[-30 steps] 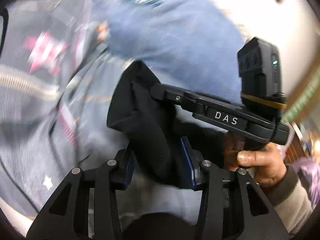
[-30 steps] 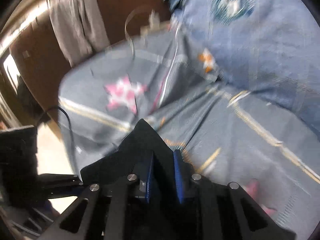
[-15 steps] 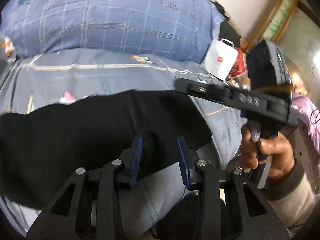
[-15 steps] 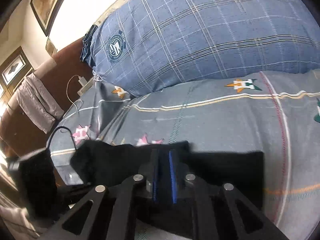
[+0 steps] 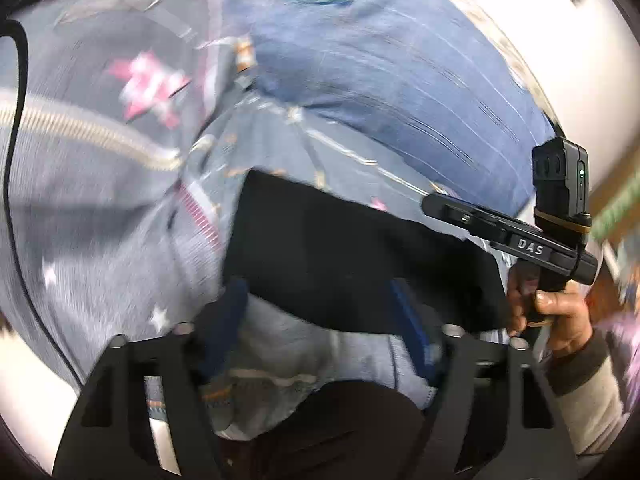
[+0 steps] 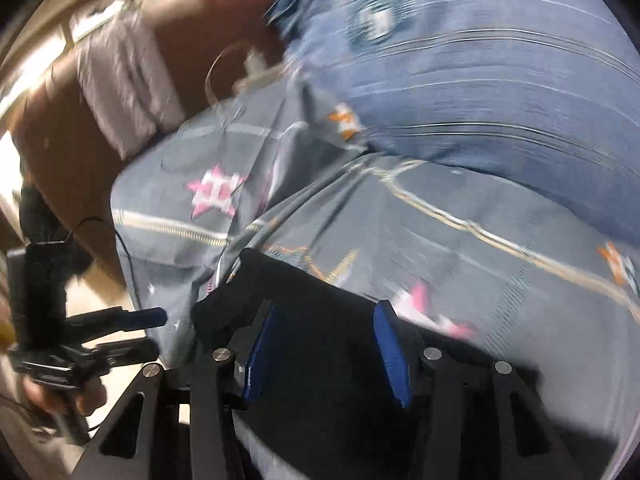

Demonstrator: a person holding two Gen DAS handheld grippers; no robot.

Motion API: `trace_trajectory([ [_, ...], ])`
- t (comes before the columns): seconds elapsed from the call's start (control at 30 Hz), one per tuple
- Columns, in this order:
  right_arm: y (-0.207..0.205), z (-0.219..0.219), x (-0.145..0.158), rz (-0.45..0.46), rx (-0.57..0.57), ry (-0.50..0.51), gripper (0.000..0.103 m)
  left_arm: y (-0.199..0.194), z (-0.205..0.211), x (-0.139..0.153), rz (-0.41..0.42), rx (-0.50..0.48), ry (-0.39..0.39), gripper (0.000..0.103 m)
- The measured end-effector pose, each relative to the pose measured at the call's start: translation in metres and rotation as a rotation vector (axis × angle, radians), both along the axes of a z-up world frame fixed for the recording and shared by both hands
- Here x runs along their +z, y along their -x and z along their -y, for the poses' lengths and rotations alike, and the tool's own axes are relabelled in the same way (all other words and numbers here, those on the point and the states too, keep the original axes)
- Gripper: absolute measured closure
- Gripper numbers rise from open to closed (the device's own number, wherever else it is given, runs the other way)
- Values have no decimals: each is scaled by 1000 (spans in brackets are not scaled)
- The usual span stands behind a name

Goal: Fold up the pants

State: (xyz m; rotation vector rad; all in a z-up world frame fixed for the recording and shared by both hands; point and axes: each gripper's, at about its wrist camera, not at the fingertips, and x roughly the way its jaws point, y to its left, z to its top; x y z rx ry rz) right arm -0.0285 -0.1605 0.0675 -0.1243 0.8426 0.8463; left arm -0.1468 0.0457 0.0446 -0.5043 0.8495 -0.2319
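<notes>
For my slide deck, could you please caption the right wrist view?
Right gripper, jaws just opened, above black pants on a star-print bedsheet.

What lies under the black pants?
The black pants lie on the grey star-print bedsheet, which shows all around them. What the sheet covers beneath them is hidden.

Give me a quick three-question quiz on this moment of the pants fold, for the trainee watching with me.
1. True or false: the left gripper is clamped tight on the black pants.
2. What do the pants lie on? A) a wooden floor B) a patterned bedsheet C) a chair
3. Fill in: behind the pants, at the head of the bed, sits a large blue checked ______.

Key: 1. False; its jaws have just been opening and stand wide, as do those of the right gripper. 2. B. 3. pillow.
</notes>
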Motion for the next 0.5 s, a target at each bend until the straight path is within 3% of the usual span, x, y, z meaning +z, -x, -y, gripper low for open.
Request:
trace_trajectory([
  [0.1, -13, -47, -18, -13, 98, 69, 55, -13, -10, -26, -98, 25, 61, 24],
  [0.2, -24, -84, -41, -22, 168, 170, 55, -29, -6, -43, -134, 29, 70, 24],
  [0.3, -33, -104, -63, -28, 184, 209, 55, -39, 6, -40, -86, 26, 67, 23],
  [0.37, -38, -103, -69, -43, 169, 160, 55, -45, 10, -41, -75, 23, 76, 23],
  [0.4, -39, -101, -70, -54, 155, 146, 60, -50, 12, -40, -58, 16, 91, 24],
  [0.43, -38, -98, -69, -62, 143, 133, 68, -51, 14, -37, -40, -2, 105, 36],
  [0.5, -33, -90, -61, -71, 128, 95, 81, -54, 23, -24, -6, -32, 54, 61],
])
